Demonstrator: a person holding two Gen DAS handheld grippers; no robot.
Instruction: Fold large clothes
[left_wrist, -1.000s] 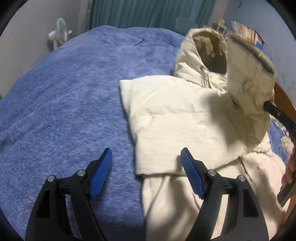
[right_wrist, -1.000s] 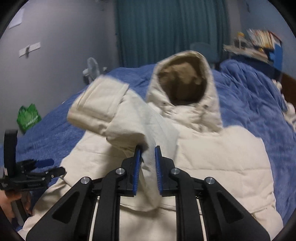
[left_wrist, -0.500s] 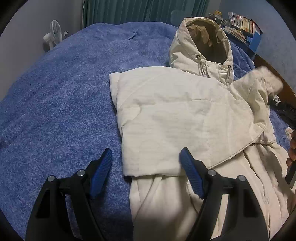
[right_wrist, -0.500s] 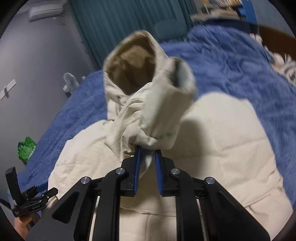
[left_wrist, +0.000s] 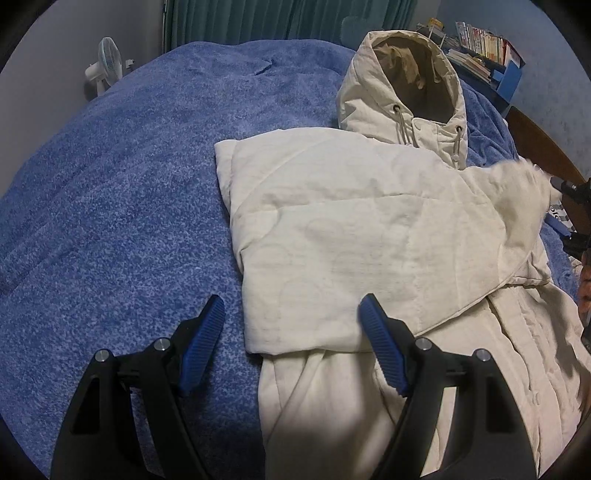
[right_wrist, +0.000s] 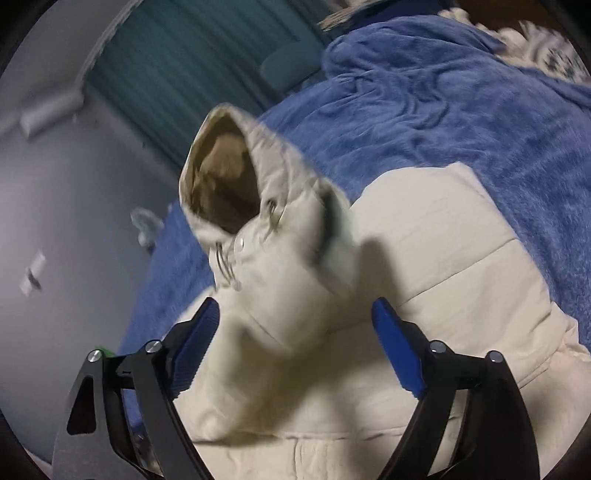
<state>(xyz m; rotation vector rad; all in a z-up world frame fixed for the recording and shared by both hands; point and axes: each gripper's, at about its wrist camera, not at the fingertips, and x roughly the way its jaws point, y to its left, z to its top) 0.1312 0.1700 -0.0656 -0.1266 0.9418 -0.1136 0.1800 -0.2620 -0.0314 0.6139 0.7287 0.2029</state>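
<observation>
1. The left gripper points steeply downward, its blue-padded fingers spread wide with nothing pressed between them.
2. The right gripper is tilted sideways; its jaws are opening, and the fingers stand clear of the cloth between them.

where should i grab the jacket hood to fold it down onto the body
Grip the hood at its top rim, the far edge of the opening. It lies flat on the blanket, opening up, past the folded jacket, so that rim is a free edge. Come over the jacket from the near side, probably with the right hand-held gripper, whose jaws are opening, then pull back.
</observation>
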